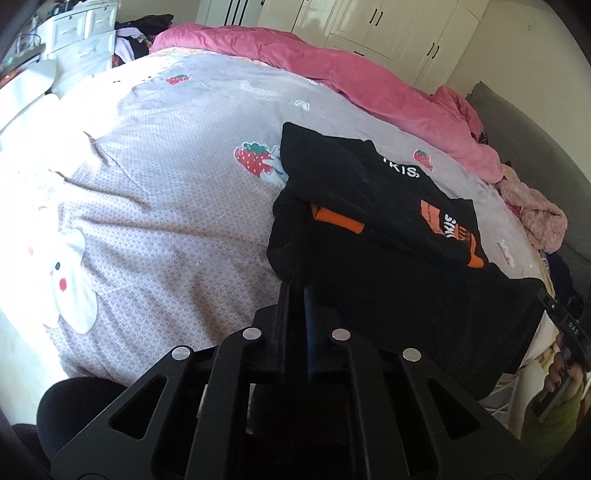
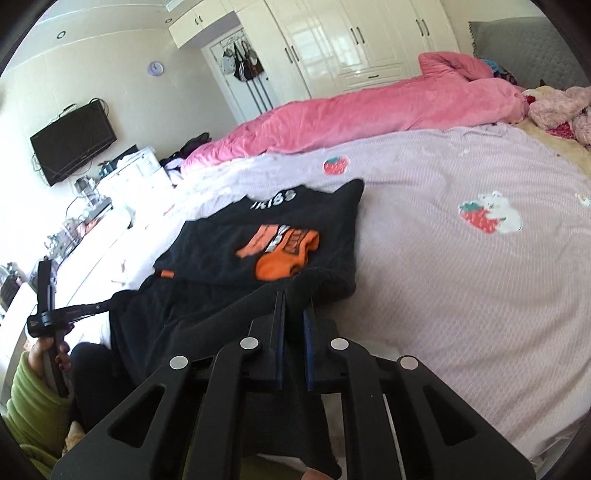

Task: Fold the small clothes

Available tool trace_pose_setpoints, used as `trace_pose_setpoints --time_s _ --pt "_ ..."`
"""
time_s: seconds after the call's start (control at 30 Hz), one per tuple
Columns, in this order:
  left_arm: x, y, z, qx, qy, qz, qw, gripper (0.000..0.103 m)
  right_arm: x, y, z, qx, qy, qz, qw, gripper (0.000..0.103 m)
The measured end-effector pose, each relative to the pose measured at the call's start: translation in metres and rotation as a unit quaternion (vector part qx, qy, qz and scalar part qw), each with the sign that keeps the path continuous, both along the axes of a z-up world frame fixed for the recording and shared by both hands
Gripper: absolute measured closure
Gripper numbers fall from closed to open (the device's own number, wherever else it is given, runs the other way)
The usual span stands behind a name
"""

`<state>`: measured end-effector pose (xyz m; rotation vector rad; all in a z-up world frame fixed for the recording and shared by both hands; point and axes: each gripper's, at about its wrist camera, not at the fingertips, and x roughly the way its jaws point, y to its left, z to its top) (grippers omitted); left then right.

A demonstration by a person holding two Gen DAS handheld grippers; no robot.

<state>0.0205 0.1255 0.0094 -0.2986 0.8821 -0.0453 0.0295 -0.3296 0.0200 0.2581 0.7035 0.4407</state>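
A black shirt (image 1: pixel 369 184) with orange print lies partly folded on the lilac strawberry bed sheet (image 1: pixel 166 184). My left gripper (image 1: pixel 297 286) is shut on the shirt's near edge, which is lifted off the bed. In the right wrist view the same black shirt (image 2: pixel 258 229) shows its orange print, and my right gripper (image 2: pixel 295 295) is shut on the other near corner of the cloth. The lifted hem hangs stretched between both grippers. The right gripper (image 1: pixel 543 295) shows at the left view's right edge. The left gripper (image 2: pixel 107 304) is at the right view's left, held by a hand in a green sleeve.
A pink duvet (image 2: pixel 369 110) lies bunched along the bed's far side, in front of white wardrobes (image 2: pixel 332 37). Fluffy pink clothes (image 2: pixel 554 103) are piled near the grey headboard. A wall TV (image 2: pixel 74 140) and a cluttered white dresser (image 1: pixel 81 33) stand beyond the bed's foot.
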Motion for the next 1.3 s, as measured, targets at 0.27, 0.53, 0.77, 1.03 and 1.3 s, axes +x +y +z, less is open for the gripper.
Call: trace_pose_setpoints --time_s 0.27,0.53,0.77,1.03,1.3 --pt "0.017 0.004 0.014 0.010 -0.032 0.018 0.9993 0.101 0.019 -0.011 -0.003 0.013 0.017 -0.035 0.999 0.096" --pt "0.000 0.013 -0.002 0.002 -0.032 0.011 0.9994 0.096 0.012 -0.013 -0.022 -0.001 0.041 -0.031 0.999 0.083" --pt "-0.023 0.026 -0.012 -0.036 -0.022 0.015 0.9990 0.076 -0.005 -0.013 -0.033 -0.008 0.056 -0.009 0.998 0.060" --pt "-0.031 0.012 -0.024 -0.031 0.003 -0.001 0.9995 0.060 -0.024 0.004 -0.050 -0.030 0.083 0.032 0.996 0.053" --pt "-0.029 0.000 -0.049 -0.025 0.038 0.002 0.9990 0.074 -0.037 0.011 -0.062 -0.047 0.098 0.054 0.993 0.052"
